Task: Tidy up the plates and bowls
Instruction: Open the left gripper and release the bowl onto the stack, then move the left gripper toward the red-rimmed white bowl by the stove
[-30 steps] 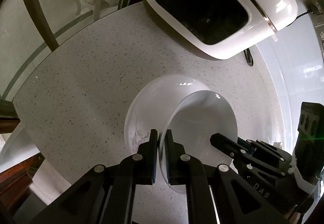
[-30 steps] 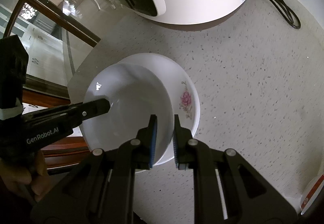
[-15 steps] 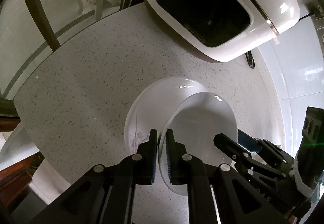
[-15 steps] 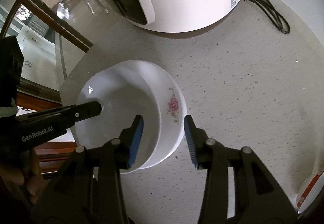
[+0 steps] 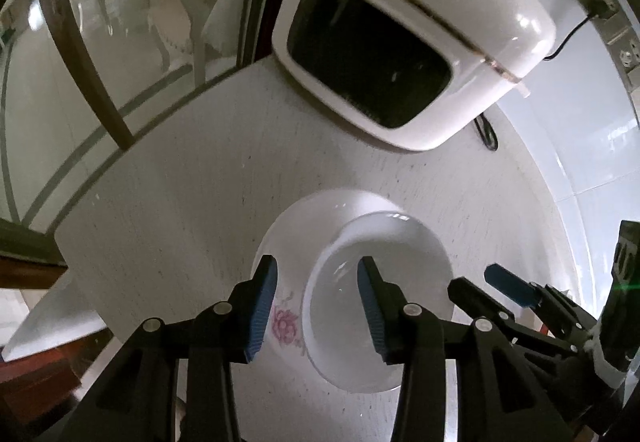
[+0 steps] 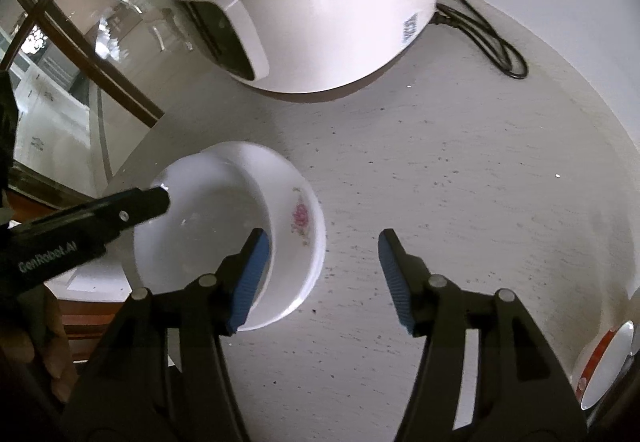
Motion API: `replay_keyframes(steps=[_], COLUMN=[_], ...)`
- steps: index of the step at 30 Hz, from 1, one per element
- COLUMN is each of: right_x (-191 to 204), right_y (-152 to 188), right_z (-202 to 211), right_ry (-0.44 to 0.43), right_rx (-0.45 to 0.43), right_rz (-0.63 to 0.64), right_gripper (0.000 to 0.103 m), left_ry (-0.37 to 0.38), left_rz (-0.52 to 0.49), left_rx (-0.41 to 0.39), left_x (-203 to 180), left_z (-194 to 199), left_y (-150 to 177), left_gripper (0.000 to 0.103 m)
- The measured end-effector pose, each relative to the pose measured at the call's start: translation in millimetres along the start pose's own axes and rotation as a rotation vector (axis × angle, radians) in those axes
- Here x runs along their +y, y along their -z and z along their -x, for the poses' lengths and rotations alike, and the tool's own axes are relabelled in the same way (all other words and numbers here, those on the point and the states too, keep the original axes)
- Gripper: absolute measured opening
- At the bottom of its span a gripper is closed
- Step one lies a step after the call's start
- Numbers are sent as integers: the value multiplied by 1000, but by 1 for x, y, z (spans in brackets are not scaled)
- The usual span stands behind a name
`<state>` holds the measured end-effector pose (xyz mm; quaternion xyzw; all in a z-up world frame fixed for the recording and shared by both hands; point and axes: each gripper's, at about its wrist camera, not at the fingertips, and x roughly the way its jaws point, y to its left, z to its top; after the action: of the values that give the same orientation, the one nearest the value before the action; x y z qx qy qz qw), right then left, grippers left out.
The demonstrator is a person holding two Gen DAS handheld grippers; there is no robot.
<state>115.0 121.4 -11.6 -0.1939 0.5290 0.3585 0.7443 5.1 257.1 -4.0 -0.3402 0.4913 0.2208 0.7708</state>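
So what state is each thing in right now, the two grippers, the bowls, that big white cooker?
Left gripper: open, holding nothing, over the bowls.
Right gripper: open, holding nothing.
Plain white bowl: upright, nested inside the flowered bowl.
Flowered bowl: upright on the countertop, holding the plain bowl.
White cooker: lid closed, cord attached.
Red-rimmed dish: at the picture's edge, state unclear.

Glossy white glazed ceramic is seen on the inner bowl [image 5: 376, 306] and on the flowered outer bowl [image 6: 304, 226]. The countertop [image 6: 460, 178] is a matt, speckled stone-like surface. Shiny white plastic with a metallic gold trim is noted on the rice cooker [image 5: 420, 42]. Ribbed blue pads [image 6: 250, 278] are set in matt black plastic fingers.
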Motion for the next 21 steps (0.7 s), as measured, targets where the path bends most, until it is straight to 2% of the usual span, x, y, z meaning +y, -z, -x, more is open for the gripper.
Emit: replay_keyframes(steps=[3, 7, 14, 21], right_x=[-4, -12, -40, -72], right_y=[3, 6, 19, 36], right_z=[3, 9, 23, 34], right_ry=[10, 18, 44, 78], right_rx=[-8, -18, -42, -49], right_rz=[-19, -46, -126, -207], right_gripper=[65, 66, 69, 70], left_ry=[-16, -40, -74, -62], left_rz=[-32, -98, -210, -287], left_rx=[-40, -105, -194, -199], left_x=[-10, -25, -58, -83], left_z=[8, 17, 22, 17], left_y=[-1, 0, 3, 7], left_gripper=[44, 56, 57, 57])
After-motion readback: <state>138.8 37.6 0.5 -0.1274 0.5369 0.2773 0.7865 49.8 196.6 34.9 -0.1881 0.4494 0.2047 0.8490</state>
